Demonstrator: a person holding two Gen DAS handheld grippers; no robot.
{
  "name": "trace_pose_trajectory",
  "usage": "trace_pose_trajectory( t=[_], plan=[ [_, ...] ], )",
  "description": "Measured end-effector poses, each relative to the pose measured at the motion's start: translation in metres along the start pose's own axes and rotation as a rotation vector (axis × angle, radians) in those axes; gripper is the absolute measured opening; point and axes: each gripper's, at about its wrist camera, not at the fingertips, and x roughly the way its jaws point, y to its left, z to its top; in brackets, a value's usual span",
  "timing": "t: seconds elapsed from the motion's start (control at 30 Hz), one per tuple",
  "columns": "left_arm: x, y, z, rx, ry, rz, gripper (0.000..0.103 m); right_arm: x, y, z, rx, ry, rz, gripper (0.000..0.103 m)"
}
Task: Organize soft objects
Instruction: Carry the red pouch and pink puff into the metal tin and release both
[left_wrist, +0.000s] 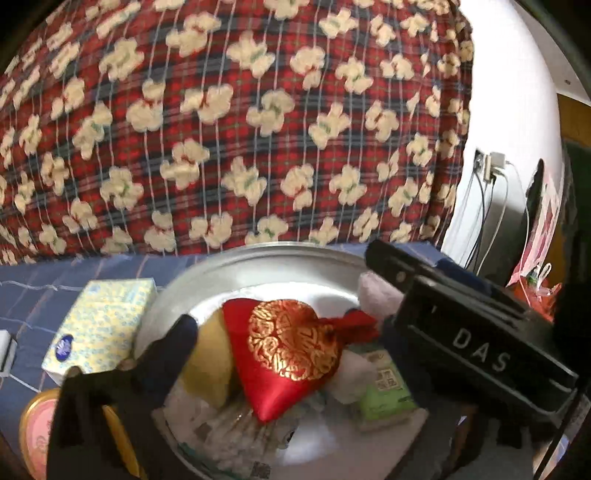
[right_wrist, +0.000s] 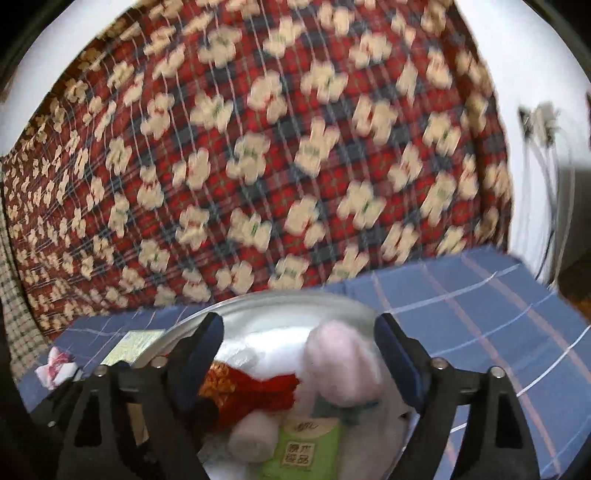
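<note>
A: Where's your red pouch (left_wrist: 291, 354)?

B: In the metal basin (left_wrist: 236, 266) on the bed, tied neck pointing right, atop the yellow sponge (left_wrist: 207, 369) and green tissue pack (right_wrist: 306, 450).

A: Your claws?

B: Left claw (left_wrist: 291, 336) and right claw (right_wrist: 299, 350) both wide, empty; pink plush (right_wrist: 340, 365) lies loose between the right's fingers.

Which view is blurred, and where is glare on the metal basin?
Right wrist view: the flowered plaid quilt is smeared by motion blur, the pink plush soft. Left wrist view: sharper; glare whitens the basin floor behind the red pouch.
</note>
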Motion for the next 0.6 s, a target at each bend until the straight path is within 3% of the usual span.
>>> trace_pose_trajectory(
  t=[0.2, 0.6],
  plan=[
    [-0.009, -0.008, -0.003, 0.045, -0.030, -0.013, 0.103, -0.021, -0.001, -0.001, -0.012, -0.080, -0.054, 0.088],
    [-0.026, -0.010, -0.012, 0.129, -0.150, 0.053, 0.103, -0.053, 0.007, -0.006, -0.091, -0.255, -0.227, 0.088]
  ],
)
